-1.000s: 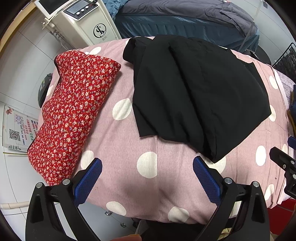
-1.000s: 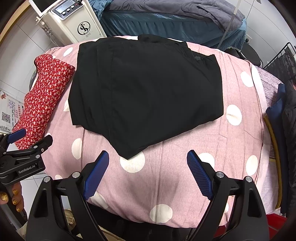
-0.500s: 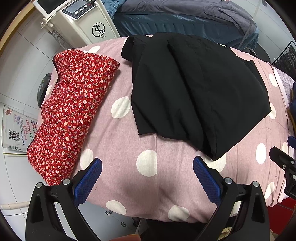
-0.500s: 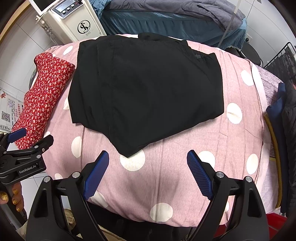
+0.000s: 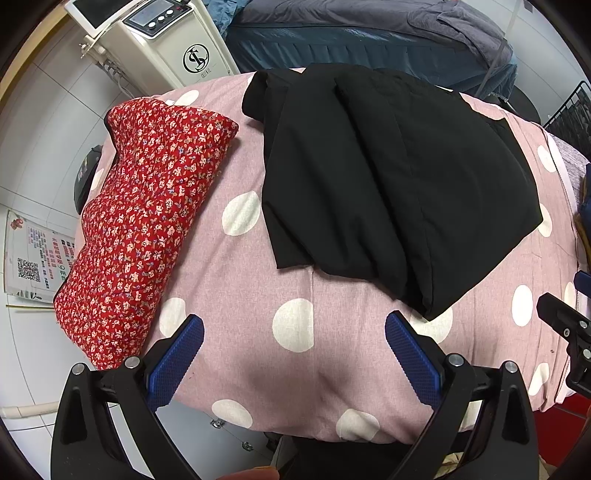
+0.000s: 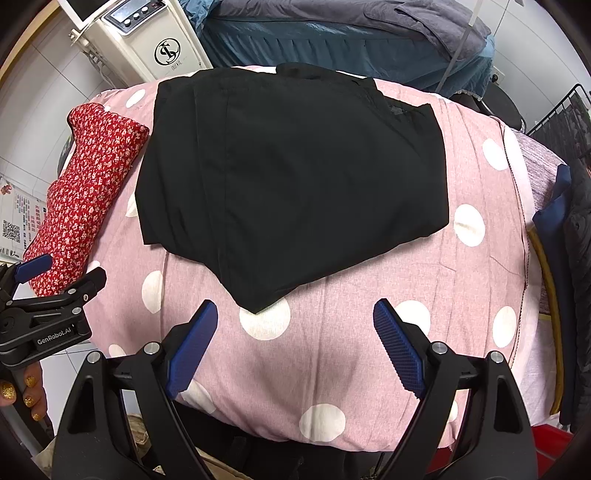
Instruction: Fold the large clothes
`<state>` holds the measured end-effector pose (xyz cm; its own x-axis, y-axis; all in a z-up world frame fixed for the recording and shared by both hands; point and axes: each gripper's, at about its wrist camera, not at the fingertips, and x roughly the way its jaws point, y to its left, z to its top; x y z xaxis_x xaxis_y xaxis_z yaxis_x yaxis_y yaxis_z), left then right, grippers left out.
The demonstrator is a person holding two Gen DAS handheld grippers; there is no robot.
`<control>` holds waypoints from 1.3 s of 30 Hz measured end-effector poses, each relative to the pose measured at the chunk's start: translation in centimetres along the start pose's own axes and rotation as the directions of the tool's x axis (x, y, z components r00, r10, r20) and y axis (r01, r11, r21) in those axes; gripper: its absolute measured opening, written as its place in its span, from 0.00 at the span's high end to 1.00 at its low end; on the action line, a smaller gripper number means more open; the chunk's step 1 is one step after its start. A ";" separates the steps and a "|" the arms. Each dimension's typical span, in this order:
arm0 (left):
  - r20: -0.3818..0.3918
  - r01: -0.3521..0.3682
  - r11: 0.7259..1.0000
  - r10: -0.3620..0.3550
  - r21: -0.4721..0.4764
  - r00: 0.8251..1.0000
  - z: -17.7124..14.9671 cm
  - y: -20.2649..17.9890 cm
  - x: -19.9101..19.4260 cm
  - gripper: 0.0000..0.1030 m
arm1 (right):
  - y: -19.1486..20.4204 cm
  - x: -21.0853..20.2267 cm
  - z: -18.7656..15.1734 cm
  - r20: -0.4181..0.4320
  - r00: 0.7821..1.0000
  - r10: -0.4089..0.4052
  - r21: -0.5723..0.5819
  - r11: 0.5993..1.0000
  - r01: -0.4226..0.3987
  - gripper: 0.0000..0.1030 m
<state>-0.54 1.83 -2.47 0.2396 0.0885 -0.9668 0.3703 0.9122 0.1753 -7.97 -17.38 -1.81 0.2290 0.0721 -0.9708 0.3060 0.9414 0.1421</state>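
Observation:
A black garment [image 5: 388,184] [image 6: 291,181] lies folded into a thick, roughly square stack on a pink bed cover with white dots [image 5: 288,354] [image 6: 332,343]. Its near corner points toward me. My left gripper [image 5: 293,332] hovers open above the cover, short of that corner, with nothing between its blue pads. Over the cover just in front of the same corner, my right gripper [image 6: 295,317] also stands open and empty. In the right wrist view the left gripper [image 6: 55,273] shows at the left edge, held by a hand [image 6: 18,391].
A red floral cushion [image 5: 147,221] [image 6: 81,188] lies along the cover's left side. Behind the bed stand a white machine [image 5: 162,40] and a bed with blue-grey bedding [image 5: 369,33]. Dark clothes [image 6: 569,240] hang at the right, near a black wire rack [image 6: 557,118].

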 end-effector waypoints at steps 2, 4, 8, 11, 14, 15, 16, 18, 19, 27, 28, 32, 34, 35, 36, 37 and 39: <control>-0.005 0.007 1.000 -0.007 0.001 1.000 0.1 0.0 0.1 0.06 | 0.0 0.1 -0.1 -0.004 1.000 0.000 0.000 1.000 0.000 0.17; -0.010 0.011 1.000 -0.011 0.003 1.000 0.1 0.0 0.3 0.06 | 0.1 0.3 0.1 -0.009 1.000 0.000 0.000 1.000 0.000 0.17; -0.033 0.013 1.000 -0.013 0.001 0.999 0.3 0.0 0.9 0.06 | 0.0 0.6 0.3 -0.021 1.000 0.000 0.002 1.000 0.000 0.17; -0.065 0.022 1.000 -0.022 -0.003 0.998 0.2 0.0 1.6 0.06 | -0.2 0.9 0.4 -0.032 1.000 0.000 0.006 1.000 0.000 0.17; -0.083 0.040 0.999 -0.041 -0.016 0.996 0.2 0.2 2.2 0.06 | -0.2 1.1 0.6 -0.036 0.999 0.007 0.004 1.000 -0.007 0.17; -0.085 0.051 0.998 -0.052 -0.021 0.995 0.3 0.4 2.4 0.06 | -0.2 1.2 0.7 -0.036 0.999 0.010 0.003 1.000 -0.010 0.17; -0.088 0.065 0.997 -0.067 -0.029 0.994 0.3 0.5 2.7 0.06 | -0.2 1.3 0.7 -0.036 0.999 0.015 0.002 1.000 -0.015 0.17; -0.096 0.097 0.994 -0.102 -0.051 0.990 0.6 1.0 3.3 0.06 | -0.2 1.6 0.9 -0.038 0.999 0.026 -0.001 1.000 -0.026 0.17; -0.099 0.121 0.990 -0.127 -0.070 0.987 0.9 1.4 3.7 0.06 | -0.3 1.8 1.1 -0.041 0.999 0.030 -0.002 1.000 -0.030 0.17; -0.006 0.363 0.858 -0.392 -0.362 0.920 8.2 9.5 6.6 0.06 | -1.0 3.0 2.6 -0.022 0.998 0.066 0.045 0.997 -0.065 0.17; 0.026 0.388 0.836 -0.411 -0.388 0.911 9.6 10.4 6.7 0.06 | -1.2 3.0 3.1 -0.010 0.997 0.071 0.054 0.996 -0.070 0.17; 0.179 0.460 0.780 -0.426 -0.425 0.887 16.5 13.3 7.4 0.06 | -1.8 3.8 4.7 -0.010 0.998 0.064 0.069 0.996 -0.063 0.17; 0.195 0.452 0.795 -0.408 -0.405 0.892 19.9 13.3 8.5 0.06 | -2.0 4.3 5.7 -0.013 0.998 0.063 0.073 0.995 -0.062 0.17; 0.177 0.463 0.801 -0.429 -0.380 0.886 21.9 12.9 9.8 0.06 | -2.0 4.5 6.1 -0.013 0.998 0.062 0.073 0.995 -0.060 0.17; 0.140 0.465 0.809 -0.446 -0.359 0.884 23.5 12.2 11.3 0.07 | -2.1 4.6 6.3 -0.012 0.998 0.059 0.073 0.996 -0.058 0.17; 0.096 0.469 0.814 -0.466 -0.342 0.879 24.8 11.4 12.9 0.07 | -2.2 4.7 6.7 -0.012 0.998 0.057 0.074 0.996 -0.056 0.17; 0.024 0.486 0.816 -0.505 -0.314 0.863 26.3 9.9 15.5 0.09 | -2.4 4.9 7.1 -0.009 0.998 0.056 0.079 0.995 -0.055 0.17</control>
<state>30.45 1.70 -10.85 0.0417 -0.3940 -0.9182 0.1365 0.9126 -0.3854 -0.99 -21.65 -5.58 0.2375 0.1275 -0.9630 0.3652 0.9069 0.2102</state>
